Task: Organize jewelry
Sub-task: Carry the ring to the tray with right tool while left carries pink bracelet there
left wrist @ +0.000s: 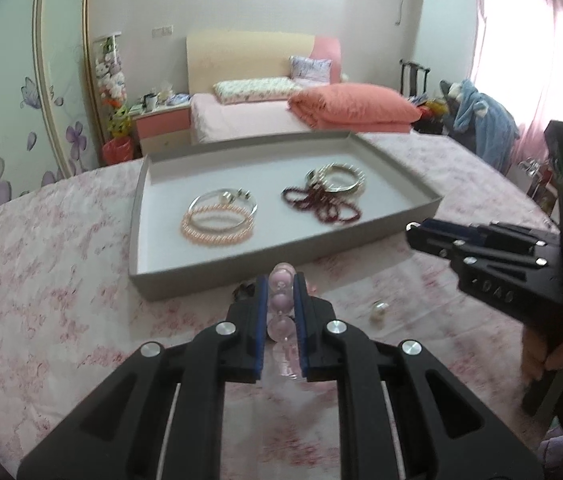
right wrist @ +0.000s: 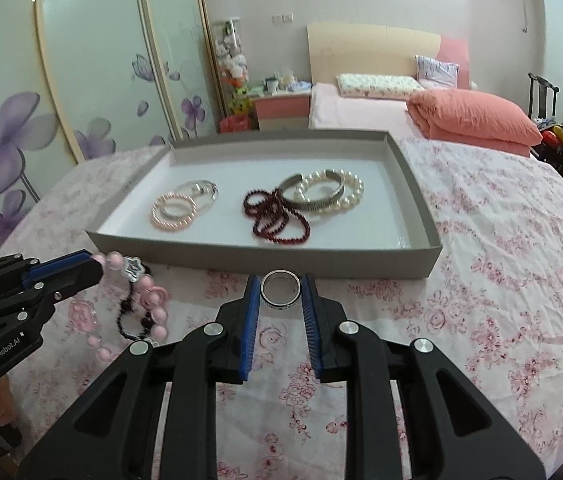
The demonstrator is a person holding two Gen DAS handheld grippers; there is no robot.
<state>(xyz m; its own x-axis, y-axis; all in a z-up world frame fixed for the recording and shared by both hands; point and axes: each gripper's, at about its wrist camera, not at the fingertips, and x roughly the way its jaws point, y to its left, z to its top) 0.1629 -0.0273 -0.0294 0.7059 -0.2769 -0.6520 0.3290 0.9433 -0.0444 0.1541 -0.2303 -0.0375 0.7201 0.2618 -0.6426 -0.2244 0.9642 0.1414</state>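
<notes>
Left tool point(left wrist: 281, 300), left wrist view: jaws nearly closed on a pink bead bracelet point(left wrist: 281, 312), the beads stacked in a line along the tool's own axis, the strand hanging below. Grey tray point(left wrist: 169, 280) lies straight ahead, its near wall just beyond the tips, its long side running across the line of reach. Inside, ahead-left: peach bead bracelet point(left wrist: 217, 226); ahead-right: dark red bead strand point(left wrist: 321, 204). Loose pearl point(left wrist: 377, 310) on the bed cover point(left wrist: 41, 280), just right of the tips. Right tool enters from the right, level with the tray's near corner; embossed characters on its body, too blurred to read.

Right tool point(right wrist: 280, 292), right wrist view: jaws partly closed, pinching a metal ring point(right wrist: 280, 291) across its width, hole facing the camera. Tray wall directly ahead, just past the ring. Both tools judged about equally near; each needs a short lift forward over the wall. Left tool's body reads "GenRobot.AI".
</notes>
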